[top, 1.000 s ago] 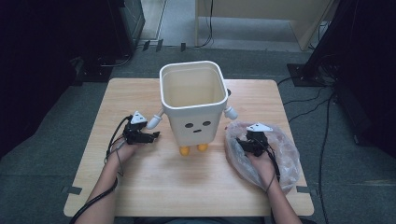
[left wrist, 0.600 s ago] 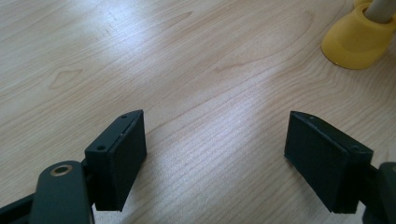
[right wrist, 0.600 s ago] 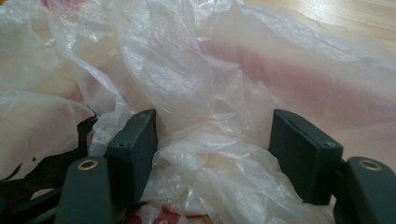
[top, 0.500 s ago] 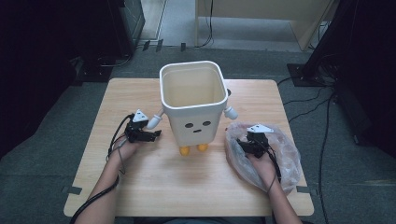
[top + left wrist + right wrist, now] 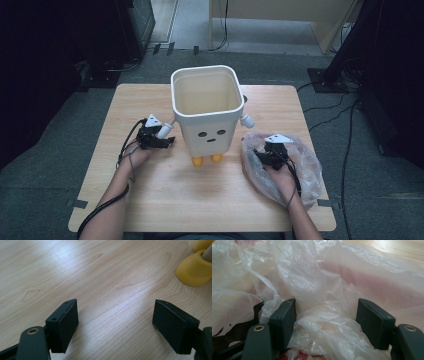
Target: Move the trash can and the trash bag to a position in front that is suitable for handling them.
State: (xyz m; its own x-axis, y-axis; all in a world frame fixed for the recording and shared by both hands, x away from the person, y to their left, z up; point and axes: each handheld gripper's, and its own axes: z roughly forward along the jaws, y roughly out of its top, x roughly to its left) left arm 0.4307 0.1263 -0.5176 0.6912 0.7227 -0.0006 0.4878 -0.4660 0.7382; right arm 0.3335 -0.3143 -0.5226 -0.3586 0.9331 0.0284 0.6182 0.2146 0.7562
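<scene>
Left gripper (image 5: 167,141) sits left of the white bin (image 5: 207,112), jaws apart, empty; right of the bin, the clear plastic bag (image 5: 300,165) lies crumpled; right gripper (image 5: 325,322) gapes around a fold, unclamped; film likely light, limp, slippery; pinch a bunched ridge.

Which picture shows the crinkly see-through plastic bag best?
The right gripper view: the crinkly see-through plastic bag fills it close up, folds bunched between the right gripper's open jaws. The high view shows the whole bag small, at the table's right.
</scene>
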